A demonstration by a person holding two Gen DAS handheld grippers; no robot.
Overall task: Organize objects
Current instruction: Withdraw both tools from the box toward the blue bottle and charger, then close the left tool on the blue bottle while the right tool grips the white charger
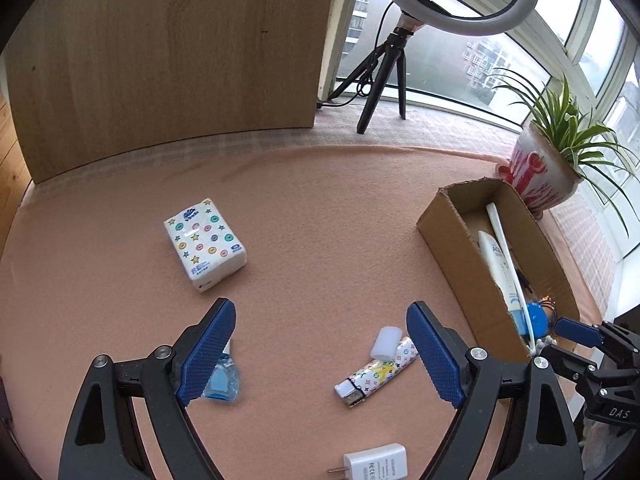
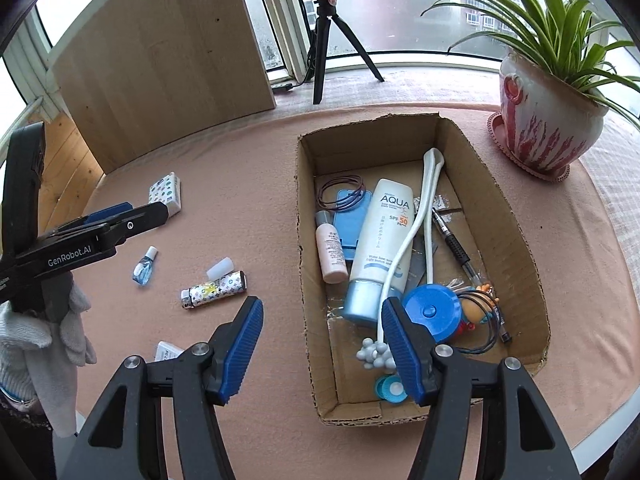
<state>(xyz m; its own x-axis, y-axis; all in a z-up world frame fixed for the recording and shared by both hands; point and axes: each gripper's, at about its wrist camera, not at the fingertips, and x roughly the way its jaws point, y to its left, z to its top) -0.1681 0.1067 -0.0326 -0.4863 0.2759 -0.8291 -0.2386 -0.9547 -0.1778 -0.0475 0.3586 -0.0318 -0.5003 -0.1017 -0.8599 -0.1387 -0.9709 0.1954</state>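
The left gripper (image 1: 320, 354) is spread wide and empty above the pink cloth-covered table (image 1: 320, 200). The right gripper (image 2: 322, 354), parted and holding nothing, hangs over the near-left corner of the brown cardboard box (image 2: 516, 216) by the table's right edge. A patterned lighter (image 1: 376, 374) lies mid-table.

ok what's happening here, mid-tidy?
A person with a gripper in each hand is sorting small items into the cardboard box. Sunscreen tube, pen and blue round case are already in it. Still out on the cloth: tissue pack, patterned lighter, small blue bottle, white charger. The left gripper is open and empty over the loose items; the right gripper hangs empty at the box's near end.
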